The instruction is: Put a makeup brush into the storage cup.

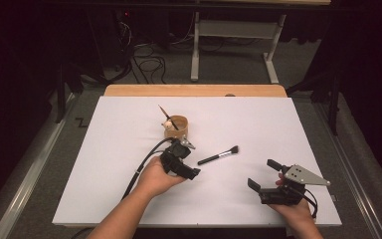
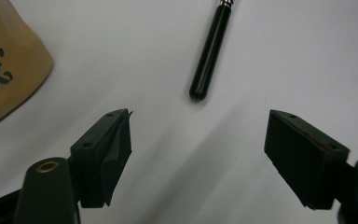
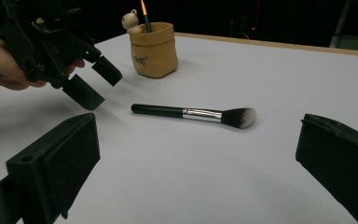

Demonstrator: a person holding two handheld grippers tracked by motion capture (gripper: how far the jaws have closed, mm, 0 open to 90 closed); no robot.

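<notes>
The white counter (image 1: 129, 199) carries few things, so there is bare board on every side of the work; its near edge runs just below both hands and its far edge is a strip of wood well beyond the pouch.

The tan pouch (image 1: 176, 126) stands upright past the middle, with a pencil and a small bear figure sticking out of its mouth; it sits just behind the left tool (image 1: 185, 145), close enough that a swing that way could knock it.

The makeup brush (image 1: 219, 155) lies flat on the counter between the two hands, apart from the pouch; its long axis runs slantwise, the black handle end pointing toward the left tool and the bristle head pointing away, up and to the right in the high view.

The left tool is plainly the nearer one; in the left gripper view the handle tip (image 2: 199, 91) lies just ahead of the spread jaws and a little off their midline, the handle running on away from them; nothing is between the jaws.

The right tool (image 1: 262, 173) rests farther off by the near edge, jaws spread wide and empty, the brush lying crosswise before it.

My judgement: a short push forward by the left tool would bring the handle between its jaws.
</notes>
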